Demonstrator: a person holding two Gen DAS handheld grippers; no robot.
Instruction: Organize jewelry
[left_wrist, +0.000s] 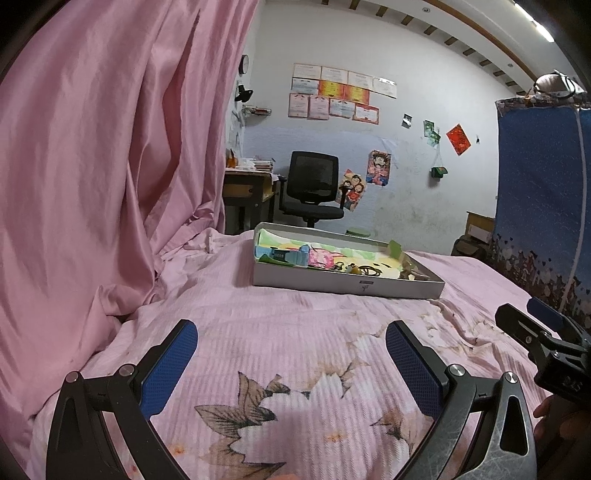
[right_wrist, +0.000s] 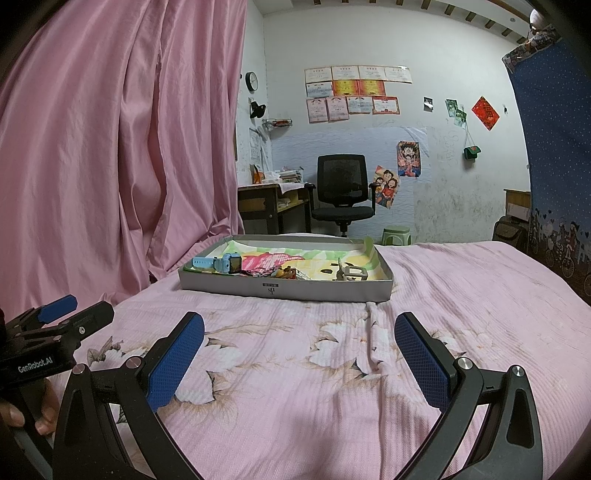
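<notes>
A shallow grey box (left_wrist: 343, 286) (right_wrist: 284, 290) lies on the pink floral bedspread ahead of both grippers. Inside it, on a colourful liner, lie a light-blue watch (right_wrist: 221, 263) (left_wrist: 291, 255), a pink patterned piece (right_wrist: 264, 264), dark rings (left_wrist: 369, 271) and a metal buckle (right_wrist: 352, 274). My left gripper (left_wrist: 291, 347) is open above the bedspread, well short of the box, nothing between its blue pads. My right gripper (right_wrist: 300, 341) is also open and holds nothing, just in front of the box. Each gripper shows at the edge of the other's view.
A pink curtain (right_wrist: 122, 147) hangs along the left side of the bed. A blue patterned cloth (left_wrist: 543, 206) stands at the right. Beyond the bed are a black office chair (right_wrist: 343, 192), a desk (right_wrist: 273, 201) and a green stool (right_wrist: 396, 235). A hand (right_wrist: 40, 417) holds the left gripper's handle.
</notes>
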